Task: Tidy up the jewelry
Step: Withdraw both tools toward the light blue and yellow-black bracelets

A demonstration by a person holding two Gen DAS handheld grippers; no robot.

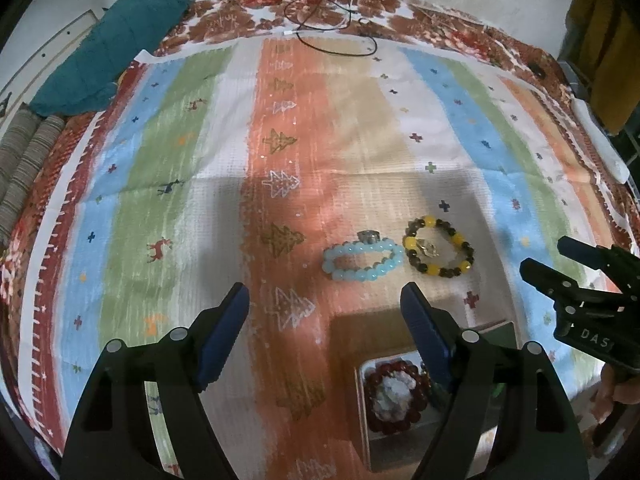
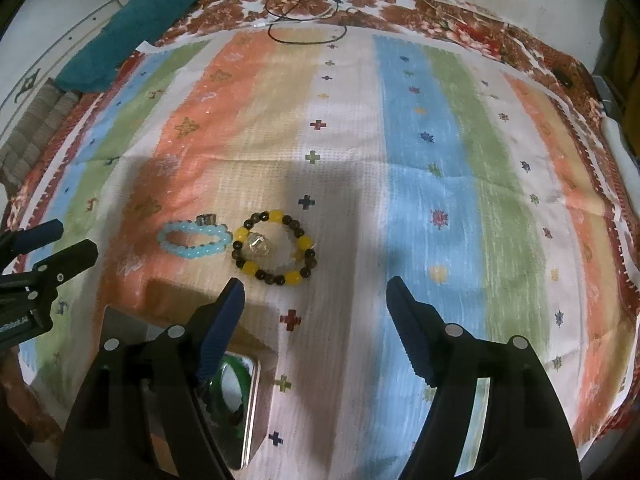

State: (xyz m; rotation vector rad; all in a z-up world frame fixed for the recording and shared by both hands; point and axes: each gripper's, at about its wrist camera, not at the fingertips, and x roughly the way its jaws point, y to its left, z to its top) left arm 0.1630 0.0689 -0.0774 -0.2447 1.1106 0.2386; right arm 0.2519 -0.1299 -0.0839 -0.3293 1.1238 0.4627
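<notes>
where striped cloth (image 1: pixel 224 128) covers the bed, teal pillow (image 1: pixel 108 48), black cable (image 1: pixel 336 32)

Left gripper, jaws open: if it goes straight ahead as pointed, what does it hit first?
Probably the light blue bead bracelet, lying just right of center ahead of the left gripper. The striped cloth lies between; depth is uncertain, so it may touch cloth first.
</notes>
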